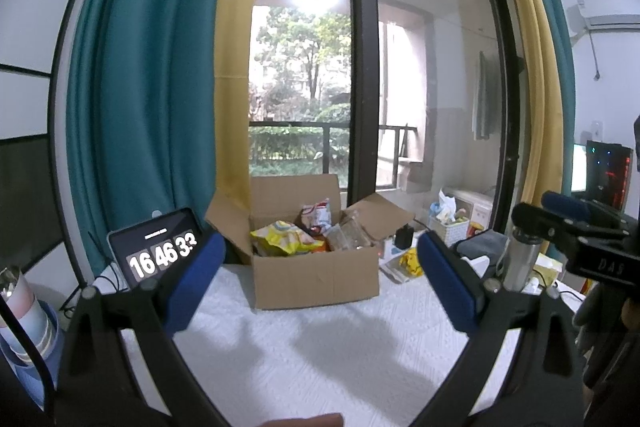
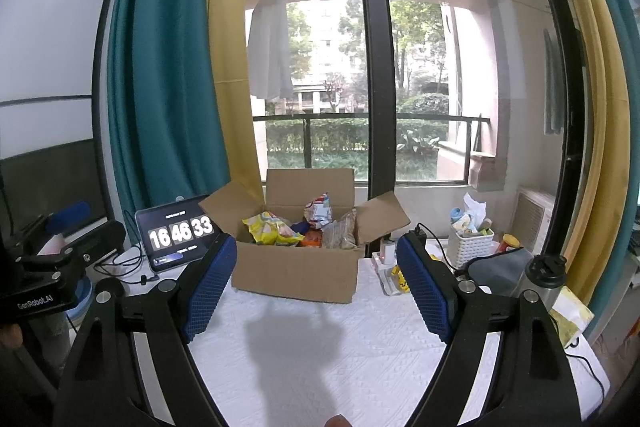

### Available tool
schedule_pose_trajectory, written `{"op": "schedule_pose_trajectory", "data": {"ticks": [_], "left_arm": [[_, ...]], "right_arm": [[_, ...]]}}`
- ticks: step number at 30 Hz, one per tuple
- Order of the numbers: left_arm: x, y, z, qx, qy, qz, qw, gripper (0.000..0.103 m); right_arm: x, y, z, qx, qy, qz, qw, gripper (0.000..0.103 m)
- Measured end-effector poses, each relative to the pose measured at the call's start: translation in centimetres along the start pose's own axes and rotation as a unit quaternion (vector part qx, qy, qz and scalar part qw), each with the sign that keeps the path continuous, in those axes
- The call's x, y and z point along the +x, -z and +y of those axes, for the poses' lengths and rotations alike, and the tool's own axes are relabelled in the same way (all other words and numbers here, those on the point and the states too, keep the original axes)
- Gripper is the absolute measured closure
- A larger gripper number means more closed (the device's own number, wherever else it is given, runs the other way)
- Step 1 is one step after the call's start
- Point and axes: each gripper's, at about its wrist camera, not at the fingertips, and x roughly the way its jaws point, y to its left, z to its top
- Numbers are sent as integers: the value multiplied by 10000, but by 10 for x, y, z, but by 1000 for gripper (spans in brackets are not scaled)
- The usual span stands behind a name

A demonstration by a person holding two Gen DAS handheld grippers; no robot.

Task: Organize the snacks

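Note:
An open cardboard box [image 1: 316,277] [image 2: 296,273] stands on the white table cover by the window, flaps spread. Inside lie a yellow snack bag [image 1: 286,237] [image 2: 270,229], a red-and-white packet [image 1: 318,213] [image 2: 319,207] and a clear bag of brown snacks [image 1: 348,235] [image 2: 340,233]. My left gripper [image 1: 318,267] hovers in front of the box, blue pads wide apart, nothing between them. My right gripper [image 2: 316,277] is likewise open and empty, short of the box. Each gripper shows at the edge of the other's view.
A tablet [image 1: 158,251] [image 2: 178,233] showing a clock leans left of the box. Right of it are a white basket [image 2: 470,241] with small items, a charger, a yellow packet [image 2: 398,277], a grey cloth and a steel flask [image 1: 520,259] [image 2: 546,277]. Curtains and window stand behind.

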Motion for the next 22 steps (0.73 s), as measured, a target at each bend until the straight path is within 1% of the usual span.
{"op": "schedule_pose_trajectory", "data": {"ticks": [16, 22], "left_arm": [[2, -2, 3, 27, 28, -53, 10000, 5], [10, 0, 5, 82, 95, 4, 9999, 5]], "right_arm": [[2, 0, -5, 2, 50, -22, 10000, 18], [2, 0, -3, 2, 53, -14, 10000, 18]]}}
